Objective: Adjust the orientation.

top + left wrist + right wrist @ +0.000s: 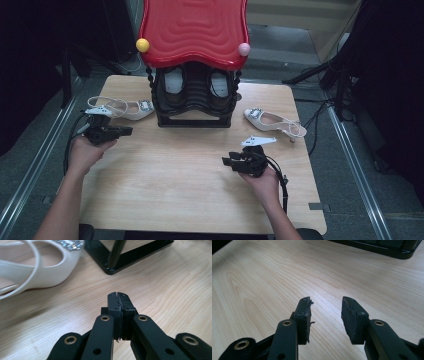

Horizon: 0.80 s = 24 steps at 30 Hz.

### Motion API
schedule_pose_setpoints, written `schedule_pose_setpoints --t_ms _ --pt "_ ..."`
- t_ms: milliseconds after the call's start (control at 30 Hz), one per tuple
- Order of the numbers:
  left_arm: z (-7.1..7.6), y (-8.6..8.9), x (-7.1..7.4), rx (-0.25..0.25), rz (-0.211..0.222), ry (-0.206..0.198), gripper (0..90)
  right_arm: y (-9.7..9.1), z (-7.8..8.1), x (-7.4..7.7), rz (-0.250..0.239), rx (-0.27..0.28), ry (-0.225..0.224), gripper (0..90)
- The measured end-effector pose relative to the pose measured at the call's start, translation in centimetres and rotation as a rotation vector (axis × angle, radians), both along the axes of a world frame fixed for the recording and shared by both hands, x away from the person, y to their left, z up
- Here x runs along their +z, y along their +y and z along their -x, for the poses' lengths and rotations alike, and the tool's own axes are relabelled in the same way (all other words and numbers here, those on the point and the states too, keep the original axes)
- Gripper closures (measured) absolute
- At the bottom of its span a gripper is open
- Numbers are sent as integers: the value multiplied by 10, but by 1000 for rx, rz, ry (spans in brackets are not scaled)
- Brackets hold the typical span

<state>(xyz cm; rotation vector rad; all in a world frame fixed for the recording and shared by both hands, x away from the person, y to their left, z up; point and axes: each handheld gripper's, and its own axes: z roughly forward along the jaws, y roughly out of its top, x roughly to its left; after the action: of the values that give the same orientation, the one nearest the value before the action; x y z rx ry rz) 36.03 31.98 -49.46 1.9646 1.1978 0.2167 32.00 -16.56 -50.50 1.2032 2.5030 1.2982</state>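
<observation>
Nearest the person, the right gripper (227, 161) is held over bare worktop (175, 170), its jaws spread with nothing between them. The left gripper (127, 131) is held at the left edge with its jaws pressed together on nothing, just in front of the left shoe (37, 267), which lies on its side and apart from the jaw tips.

That shoe is judged to be light, with a stiff sole and a firm pointed toe, while the thin slingback strap (30, 272) looks soft and likely to flex or slip if pinched alone. The pale upper appears smooth, perhaps satin or glossy leather, so a slippery grip is to be expected. The jewelled buckle (71, 243) on the toe is probably the fragile part and is best left untouched. Hold would best be taken across the side wall of the toe box or at the heel counter, where the body is stiffest.

A matching right shoe (272, 121) lies well apart on the right side of the worktop, toe toward the rack.

Farther back stands a black shoe rack (195, 107) of ribbed, wavy plastic, with dark footwear seen inside. It is topped by a glossy red rippled lid (194, 30), with a yellow ball (142, 45) and a pink ball (244, 49) at its front corners.
</observation>
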Motion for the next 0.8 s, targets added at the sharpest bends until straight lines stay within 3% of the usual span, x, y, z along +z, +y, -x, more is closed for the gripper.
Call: schedule_pose_setpoints --t_ms 200,333,633,800 --pt "-6 18 -7 46 10 18 900 -1 -1 -1 2 3 -1 604" --pt "-9 30 -10 70 -6 25 900 -1 -3 -2 13 2 -3 602" --pt "-17 58 -20 131 31 53 900 -3 -4 -2 20 -15 0 602" --pt "-18 73 -22 155 18 61 900 -4 -5 -2 23 -22 0 594"
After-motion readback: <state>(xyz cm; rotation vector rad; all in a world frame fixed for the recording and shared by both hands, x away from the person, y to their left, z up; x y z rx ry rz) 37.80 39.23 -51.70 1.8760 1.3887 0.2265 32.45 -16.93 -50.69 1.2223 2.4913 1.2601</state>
